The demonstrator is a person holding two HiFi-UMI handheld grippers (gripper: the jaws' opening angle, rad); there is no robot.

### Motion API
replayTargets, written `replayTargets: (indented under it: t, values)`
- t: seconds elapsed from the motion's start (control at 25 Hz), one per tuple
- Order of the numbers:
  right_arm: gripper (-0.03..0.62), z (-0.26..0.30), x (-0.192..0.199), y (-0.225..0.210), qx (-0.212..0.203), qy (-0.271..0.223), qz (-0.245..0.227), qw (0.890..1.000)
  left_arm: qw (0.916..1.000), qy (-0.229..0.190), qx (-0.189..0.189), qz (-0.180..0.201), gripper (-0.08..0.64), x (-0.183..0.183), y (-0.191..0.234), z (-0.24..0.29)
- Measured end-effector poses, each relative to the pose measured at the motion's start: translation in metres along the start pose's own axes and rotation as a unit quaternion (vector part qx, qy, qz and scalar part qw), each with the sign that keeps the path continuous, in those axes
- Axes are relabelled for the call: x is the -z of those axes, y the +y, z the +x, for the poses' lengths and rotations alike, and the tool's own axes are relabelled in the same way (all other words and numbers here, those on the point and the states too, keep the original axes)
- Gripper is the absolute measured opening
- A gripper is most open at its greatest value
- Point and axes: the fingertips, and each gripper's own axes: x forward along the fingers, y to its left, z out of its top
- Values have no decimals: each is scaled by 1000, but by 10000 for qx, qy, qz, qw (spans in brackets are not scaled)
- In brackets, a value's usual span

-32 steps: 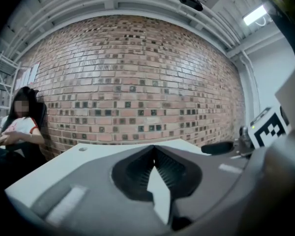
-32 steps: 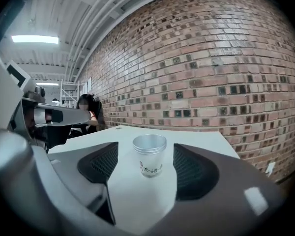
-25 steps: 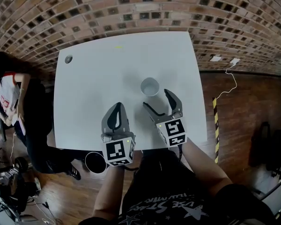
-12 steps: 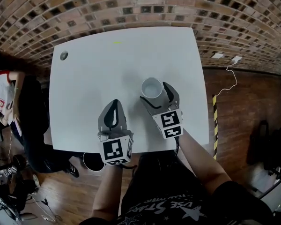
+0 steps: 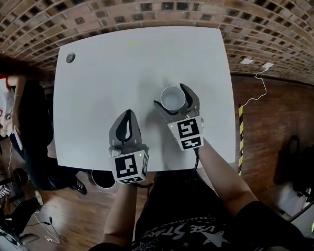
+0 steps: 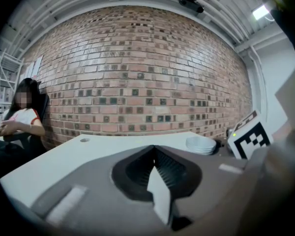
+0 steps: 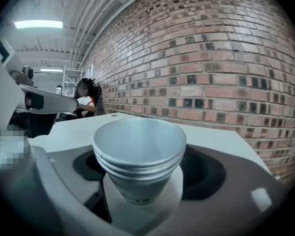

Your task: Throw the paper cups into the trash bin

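A stack of white paper cups (image 5: 172,97) stands upright on the white table (image 5: 94,88), right of centre. My right gripper (image 5: 170,96) has come around it, with one jaw on each side. In the right gripper view the cups (image 7: 139,154) stand between the wide jaws of the right gripper (image 7: 145,167), with gaps on both sides and no pad pressing. My left gripper (image 5: 127,117) rests over the table's near part, left of the cups, shut and empty. In its own view, the left gripper (image 6: 155,154) shows its jaws meeting, with the cups (image 6: 201,144) ahead to the right.
A dark round trash bin (image 5: 102,178) shows partly under the table's near edge, by my left arm. A seated person (image 5: 5,103) is at the table's left side. A brick wall runs behind the table. A white cable (image 5: 256,95) lies on the wood floor to the right.
My right gripper moved forward and to the left until the cups stood between its jaws, and the jaws spread wider. The left gripper stayed nearly still.
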Motion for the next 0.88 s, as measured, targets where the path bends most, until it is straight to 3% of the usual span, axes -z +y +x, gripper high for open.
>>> replayTargets:
  t: [0.12,0.36,0.88]
  values:
    - [431,1,-1,1,0,12,-38,10000,10000,19,-14,-19,5,1,0,-1]
    - [357,-2,-1,-2,94,-37,-39,9999,10000,20,-15,-7,5,4,-2,-1]
    - [350,-5,0,-4,121,2,-76,9999,9997,-118,-214,75,5,2,8,-8]
